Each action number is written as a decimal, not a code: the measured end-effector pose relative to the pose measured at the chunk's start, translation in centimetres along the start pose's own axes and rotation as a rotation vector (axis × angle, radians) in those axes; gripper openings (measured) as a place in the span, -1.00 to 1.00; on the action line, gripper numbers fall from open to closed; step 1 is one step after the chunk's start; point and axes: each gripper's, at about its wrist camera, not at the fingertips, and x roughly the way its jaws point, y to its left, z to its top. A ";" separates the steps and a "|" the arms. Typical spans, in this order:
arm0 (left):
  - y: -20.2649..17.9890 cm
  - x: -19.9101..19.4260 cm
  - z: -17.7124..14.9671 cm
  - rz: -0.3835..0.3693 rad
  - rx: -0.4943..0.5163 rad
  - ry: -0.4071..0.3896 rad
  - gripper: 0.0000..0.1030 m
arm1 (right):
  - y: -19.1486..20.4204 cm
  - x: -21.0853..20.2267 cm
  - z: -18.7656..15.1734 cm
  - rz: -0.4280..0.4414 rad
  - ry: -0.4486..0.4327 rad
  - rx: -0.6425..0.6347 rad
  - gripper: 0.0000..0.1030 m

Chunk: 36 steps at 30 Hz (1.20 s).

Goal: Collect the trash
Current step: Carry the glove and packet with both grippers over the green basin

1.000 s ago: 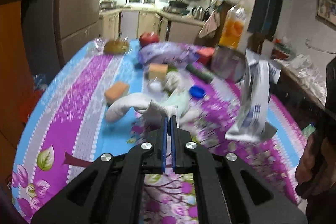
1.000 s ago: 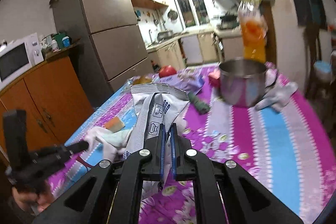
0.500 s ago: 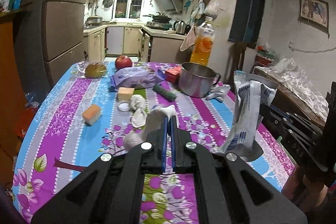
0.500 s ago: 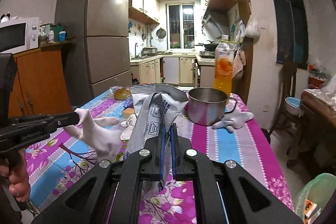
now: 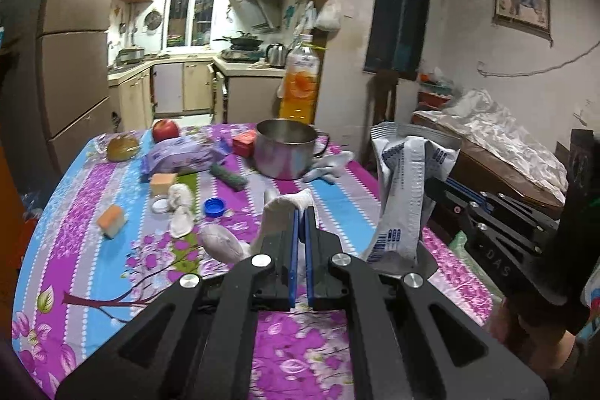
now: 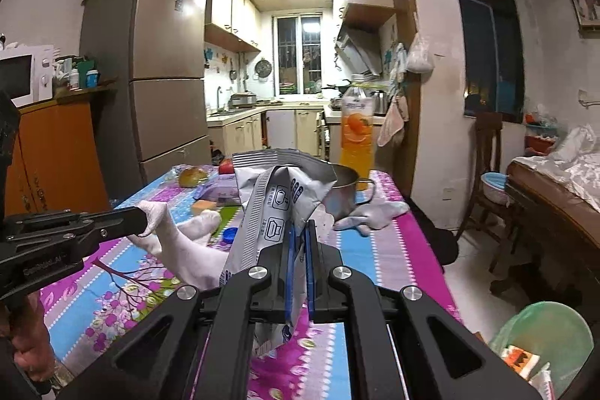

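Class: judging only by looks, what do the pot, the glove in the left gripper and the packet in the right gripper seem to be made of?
Pot: likely steel, a dull silvery sheen with soft reflections.
Glove: seemingly knitted white fabric, matte, hanging limp in the left gripper.
Packet: probably plastic or foil film, smooth, printed, sharply creased, with a ribbed seal; the right gripper pinches it.

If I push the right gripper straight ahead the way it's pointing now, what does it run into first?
Probably the steel pot. The right gripper, shut on the silver packet, points along the table toward it, with the white glove lying just right of that line. Depth is hard to judge through the fisheye.
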 end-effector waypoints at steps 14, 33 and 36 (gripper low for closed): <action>-8.2 2.0 1.5 -0.137 0.085 -0.010 -0.97 | -8.4 -6.7 -0.1 -0.167 -0.014 0.020 -0.89; -20.6 6.4 0.9 -0.303 0.187 0.033 -0.97 | -20.3 -15.6 -2.4 -0.395 0.013 0.106 -0.89; -22.7 7.1 0.8 -0.334 0.204 0.039 -0.97 | -22.3 -16.8 -2.8 -0.430 0.018 0.113 -0.89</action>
